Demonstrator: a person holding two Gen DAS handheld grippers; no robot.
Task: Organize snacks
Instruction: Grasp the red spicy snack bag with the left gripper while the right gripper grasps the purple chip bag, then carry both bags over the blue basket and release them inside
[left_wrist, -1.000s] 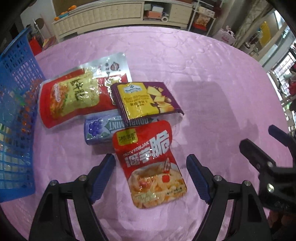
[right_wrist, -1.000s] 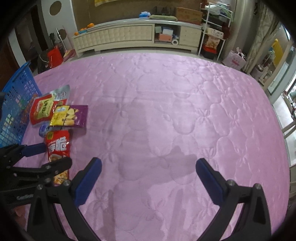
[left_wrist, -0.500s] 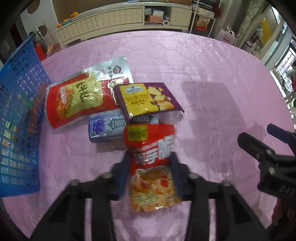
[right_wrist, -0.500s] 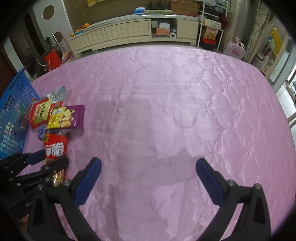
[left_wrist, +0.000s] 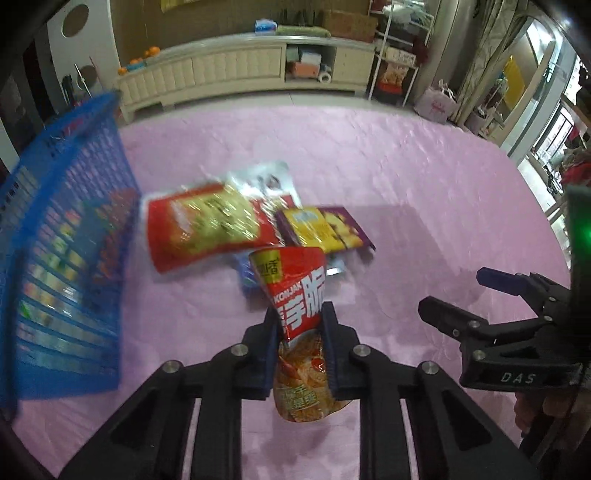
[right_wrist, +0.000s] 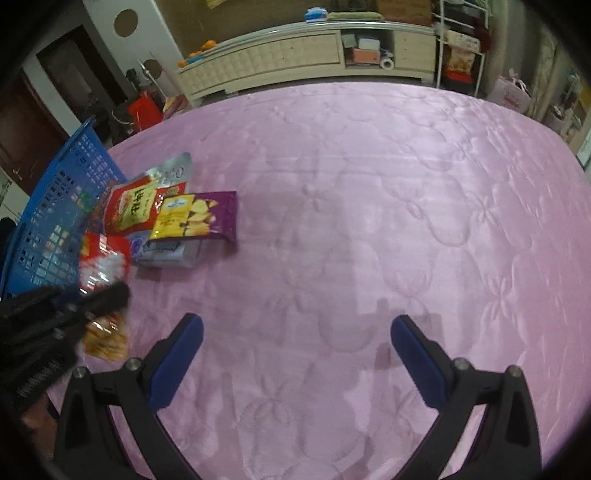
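Left wrist view: left tool (left_wrist: 300, 325) closing, clamping konjak packet (left_wrist: 295, 291), seemingly overlapping gum pack (left_wrist: 246, 275); right tool (right_wrist: 295, 334) released.

This is a lived-in home, most likely a living room. The work surface is a wide pink quilted cover (right_wrist: 369, 221) stitched with flower shapes, more bedspread than workbench. At twelve o'clock a long cream cabinet (right_wrist: 295, 55) runs along the far wall, with oranges (right_wrist: 207, 46) on its top towards eleven o'clock and boxes tucked in its open shelves (right_wrist: 365, 48). At one o'clock stands a white wire rack (left_wrist: 399, 62) stacked with household odds and ends, and a pale pink shopping bag (left_wrist: 437, 107) sits on the floor beside it. At ten o'clock a dark doorway (right_wrist: 70, 77) opens beside a white panel with round cut-outs (right_wrist: 125, 22).
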